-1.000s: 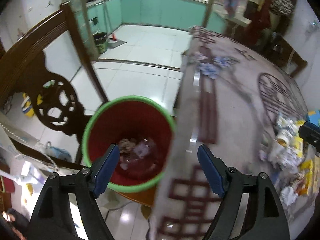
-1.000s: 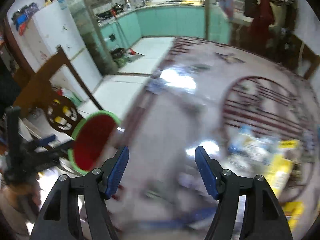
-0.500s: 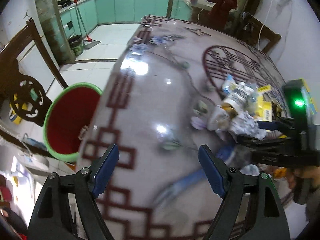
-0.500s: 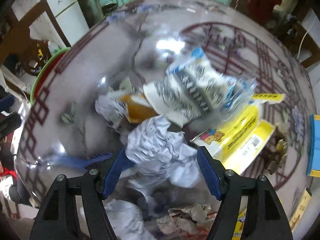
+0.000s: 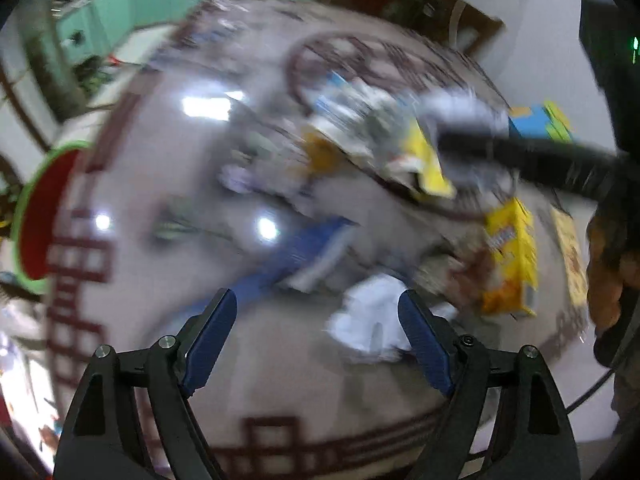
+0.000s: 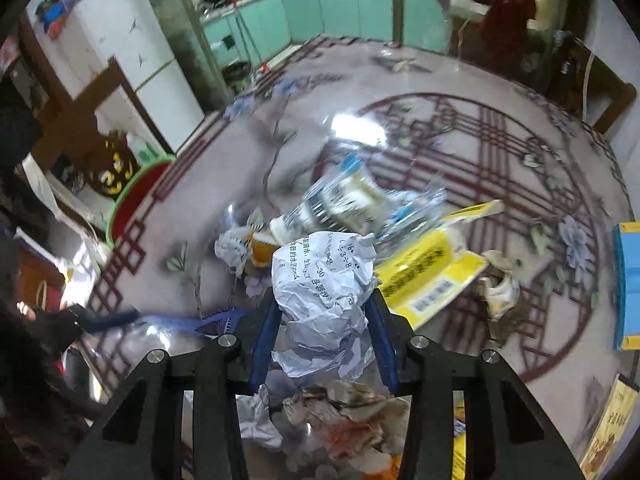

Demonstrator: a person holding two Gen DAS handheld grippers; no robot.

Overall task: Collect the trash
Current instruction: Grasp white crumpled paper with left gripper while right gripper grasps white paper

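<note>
My right gripper (image 6: 322,320) is closing its jaws on a crumpled white paper ball (image 6: 324,276) with printed text, and both blue pads touch its sides above the trash pile. In the left wrist view that paper ball (image 5: 460,108) shows blurred at the tip of the right gripper's dark arm. My left gripper (image 5: 316,308) hangs open over the patterned table (image 5: 280,380), with nothing between its pads. A white crumpled tissue (image 5: 372,320) lies just inside its right finger. The red bin with a green rim (image 5: 32,216) (image 6: 136,196) stands beyond the table's left edge.
More trash lies on the table: a clear plastic wrapper (image 6: 344,200), yellow packaging (image 6: 432,276), a yellow box (image 5: 512,256), torn scraps (image 6: 344,416) and a blue fly swatter (image 5: 296,252). A blue box (image 6: 628,284) sits at the right edge. A wooden chair (image 6: 80,120) stands behind the bin.
My left gripper swung from over the bin to the table, still open. My right gripper moved onto the trash pile, and its jaws narrowed around the paper ball.
</note>
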